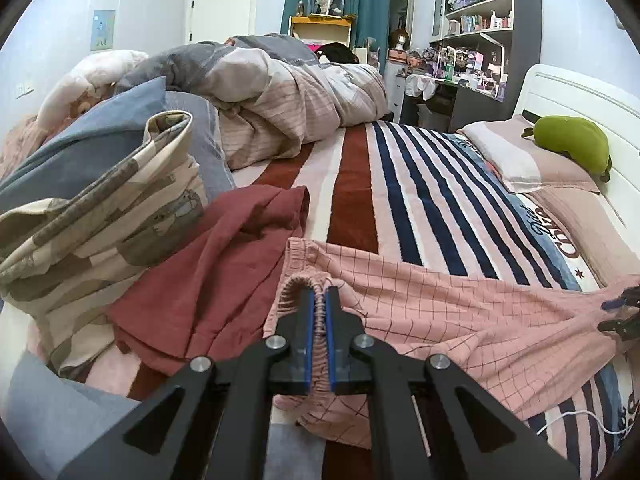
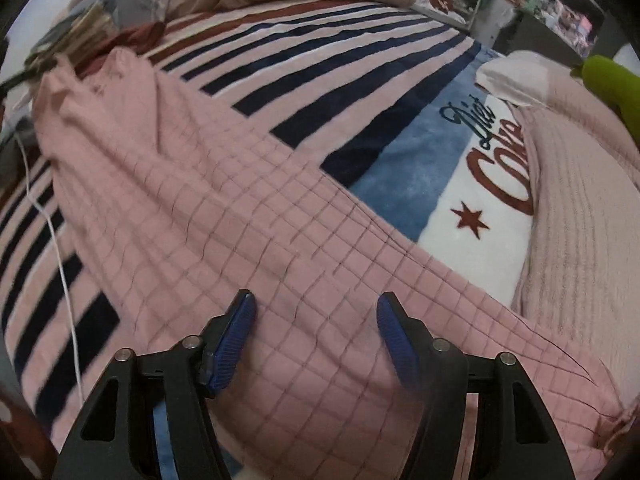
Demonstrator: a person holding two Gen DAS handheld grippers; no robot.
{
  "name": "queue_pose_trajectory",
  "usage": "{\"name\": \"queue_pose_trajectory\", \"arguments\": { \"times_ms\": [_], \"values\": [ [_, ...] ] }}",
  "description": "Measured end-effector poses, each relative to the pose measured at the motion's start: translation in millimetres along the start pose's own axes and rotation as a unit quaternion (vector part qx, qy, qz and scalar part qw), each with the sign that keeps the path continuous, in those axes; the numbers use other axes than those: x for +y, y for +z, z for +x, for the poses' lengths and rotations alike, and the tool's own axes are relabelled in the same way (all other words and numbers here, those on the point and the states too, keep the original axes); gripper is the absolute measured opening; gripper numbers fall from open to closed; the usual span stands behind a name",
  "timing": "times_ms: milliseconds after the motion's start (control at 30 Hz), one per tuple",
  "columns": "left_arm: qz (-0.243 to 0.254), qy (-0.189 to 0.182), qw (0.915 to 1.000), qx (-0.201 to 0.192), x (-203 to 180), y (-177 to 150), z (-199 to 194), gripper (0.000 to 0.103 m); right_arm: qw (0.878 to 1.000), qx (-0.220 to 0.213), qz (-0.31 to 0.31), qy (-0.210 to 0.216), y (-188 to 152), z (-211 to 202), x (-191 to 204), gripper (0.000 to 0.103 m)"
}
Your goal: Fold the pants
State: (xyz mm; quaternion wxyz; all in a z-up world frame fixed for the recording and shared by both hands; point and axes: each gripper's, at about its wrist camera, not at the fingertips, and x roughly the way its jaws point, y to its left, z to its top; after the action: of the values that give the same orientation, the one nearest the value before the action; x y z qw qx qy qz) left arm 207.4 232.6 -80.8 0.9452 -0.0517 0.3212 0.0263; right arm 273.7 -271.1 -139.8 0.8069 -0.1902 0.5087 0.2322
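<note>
Pink checked pants [image 1: 460, 320] lie stretched across the striped blanket [image 1: 400, 184] on the bed. My left gripper [image 1: 319, 294] is shut on the gathered elastic waistband [image 1: 304, 280] of the pants. In the right wrist view the pants [image 2: 224, 216] run from the far left toward me. My right gripper [image 2: 316, 304] is open, its blue pads [image 2: 236, 332] spread just over the leg end of the pants. The right gripper also shows in the left wrist view [image 1: 624, 312] at the far right edge, at the leg end.
A dark red garment [image 1: 224, 264] and a patterned folded cloth [image 1: 100, 208] lie left of the waistband. A crumpled duvet [image 1: 288, 92] is at the back. A pillow [image 1: 532, 160] with a green plush [image 1: 572, 140] sits right. A white cable [image 2: 60, 248] crosses the blanket.
</note>
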Motion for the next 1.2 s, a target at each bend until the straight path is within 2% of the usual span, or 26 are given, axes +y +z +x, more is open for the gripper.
{"name": "queue_pose_trajectory", "arguments": {
  "times_ms": [33,67,133,300,400,433,500,533,567,600,633,733,800,867,933,967,1033,1200],
  "values": [
    [0.001,0.000,1.0000,-0.002,-0.9,1.9,-0.1,0.003,1.000,0.011,-0.009,0.009,2.6,3.2,2.2,0.000],
    [0.001,0.001,1.0000,-0.005,-1.7,4.0,-1.0,0.003,0.999,0.022,-0.029,0.003,4.3,6.8,6.4,0.000],
    [0.000,0.003,0.9999,-0.012,-3.5,11.1,-1.9,0.003,0.998,0.020,-0.057,-0.024,2.5,4.6,15.1,0.000],
    [0.001,0.020,0.9997,-0.014,-13.2,33.2,12.2,0.003,0.998,-0.036,0.010,-0.057,6.7,-19.1,-2.5,0.000],
    [0.004,0.031,0.9995,-0.009,-19.1,42.8,27.0,0.003,0.996,-0.042,0.029,-0.079,12.5,-20.5,-15.3,0.000],
    [0.008,0.038,0.9992,-0.006,-21.7,46.0,34.2,0.003,0.996,-0.041,0.033,-0.072,14.5,-19.0,-19.2,0.000],
    [0.016,0.046,0.9988,0.000,-25.4,50.1,46.9,0.003,0.998,-0.040,0.036,-0.026,18.3,-16.0,-25.5,0.003],
    [0.017,0.046,0.9988,0.001,-26.4,51.2,50.1,0.003,0.999,-0.034,0.039,0.010,19.4,-12.8,-27.3,0.012],
    [0.017,0.044,0.9989,0.002,-27.7,51.6,52.1,0.003,0.998,-0.028,0.039,0.031,18.9,-11.2,-25.9,0.029],
    [0.017,0.042,0.9990,0.001,-28.6,52.1,53.5,0.003,0.998,-0.023,0.036,0.049,20.0,-7.3,-24.3,0.068],
    [0.018,0.042,0.9990,-0.001,-29.5,52.1,53.3,0.003,0.998,-0.025,0.029,0.055,20.9,-4.5,-21.2,0.082],
    [0.020,0.043,0.9988,-0.012,-30.9,54.3,47.2,0.003,0.995,-0.010,-0.005,0.101,22.6,5.5,-7.4,0.080],
    [0.015,0.039,0.9989,-0.021,-30.6,56.2,40.5,0.003,0.993,0.015,-0.029,0.111,22.6,13.6,1.4,0.075],
    [0.017,0.037,0.9987,-0.028,-32.0,57.8,33.3,0.003,0.993,0.038,-0.056,0.099,20.5,19.6,10.2,0.059],
    [0.021,0.036,0.9986,-0.031,-34.5,57.9,27.9,0.003,0.992,0.043,-0.065,0.095,17.4,19.1,14.1,0.020],
    [0.021,0.036,0.9987,-0.031,-35.2,57.8,26.3,0.003,0.992,0.040,-0.077,0.087,15.1,16.3,17.4,0.010],
    [0.018,0.036,0.9987,-0.030,-35.1,57.4,24.3,0.003,0.992,0.031,-0.099,0.070,9.5,9.6,24.8,0.003],
    [0.010,0.038,0.9984,-0.040,-32.7,59.5,20.9,0.003,0.995,-0.015,-0.098,0.030,3.1,-12.7,31.2,0.001]
  ]
}}
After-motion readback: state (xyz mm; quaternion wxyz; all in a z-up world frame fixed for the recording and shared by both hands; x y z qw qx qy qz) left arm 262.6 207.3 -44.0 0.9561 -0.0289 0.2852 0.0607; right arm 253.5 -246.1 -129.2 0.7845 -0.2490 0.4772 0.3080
